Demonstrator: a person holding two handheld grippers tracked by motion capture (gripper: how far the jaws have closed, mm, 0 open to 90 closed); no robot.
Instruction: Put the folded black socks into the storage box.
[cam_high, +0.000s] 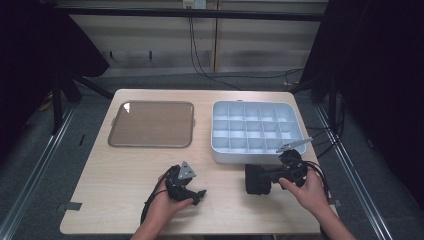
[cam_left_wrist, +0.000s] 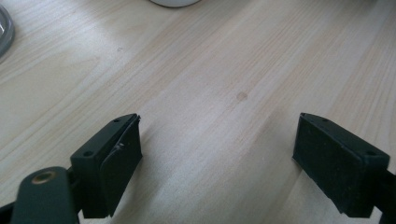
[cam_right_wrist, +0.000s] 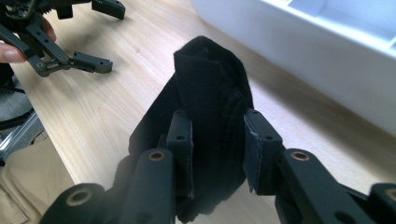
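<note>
Right hand (cam_high: 309, 187) level — black cloth (cam_right_wrist: 210, 116) clamped

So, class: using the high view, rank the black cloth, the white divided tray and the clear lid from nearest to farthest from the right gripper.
1. black cloth, clamped in the right gripper
2. white divided tray, just beyond it
3. clear lid, far left

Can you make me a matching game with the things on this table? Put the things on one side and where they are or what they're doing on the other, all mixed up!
Things:
1. black cloth
2. white divided tray
3. brownish lid
4. left gripper

Places or states:
A. lying flat, far left of the table
B. open, nothing between its fingers
C. pinched in the right gripper
D. far right of the table, its compartments bare

Pairs: 1-C, 2-D, 3-A, 4-B
</note>
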